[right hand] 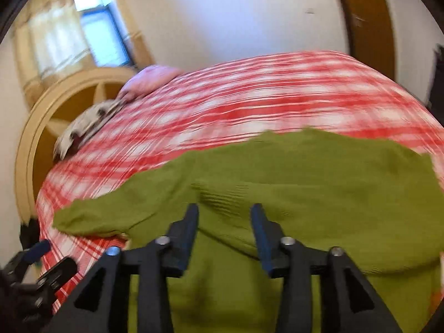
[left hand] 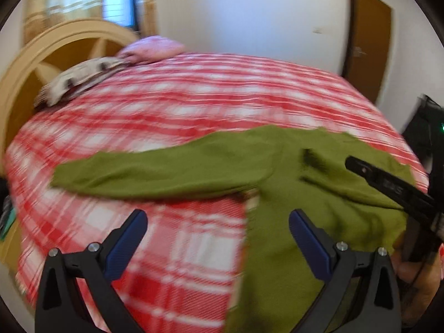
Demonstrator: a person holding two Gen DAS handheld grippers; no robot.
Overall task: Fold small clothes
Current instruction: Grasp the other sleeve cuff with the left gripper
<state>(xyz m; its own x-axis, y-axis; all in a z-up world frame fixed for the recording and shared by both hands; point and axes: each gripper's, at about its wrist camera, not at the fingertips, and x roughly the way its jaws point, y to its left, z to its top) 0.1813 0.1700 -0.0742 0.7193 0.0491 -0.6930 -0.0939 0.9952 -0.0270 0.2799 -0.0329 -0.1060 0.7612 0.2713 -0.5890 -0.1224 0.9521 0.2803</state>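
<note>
A small olive-green sweater (left hand: 277,172) lies flat on the bed, its left sleeve (left hand: 138,172) stretched out sideways. In the right wrist view the sweater (right hand: 319,177) fills the foreground, with a sleeve folded across its body. My left gripper (left hand: 217,217) is open wide over the plaid cover and the sweater's left edge, with nothing between the pads. My right gripper (right hand: 224,209) hovers open just above the sweater's body, holding nothing. The left gripper (right hand: 41,260) also shows at the lower left of the right wrist view. Both views are blurred.
The bed has a red-and-white plaid cover (left hand: 180,97). A patterned pillow (left hand: 77,77) and a pink pillow (left hand: 152,47) lie by the curved wooden headboard (left hand: 41,55). A brown door (left hand: 366,41) stands at the back right, with dark equipment (left hand: 424,130) beside the bed.
</note>
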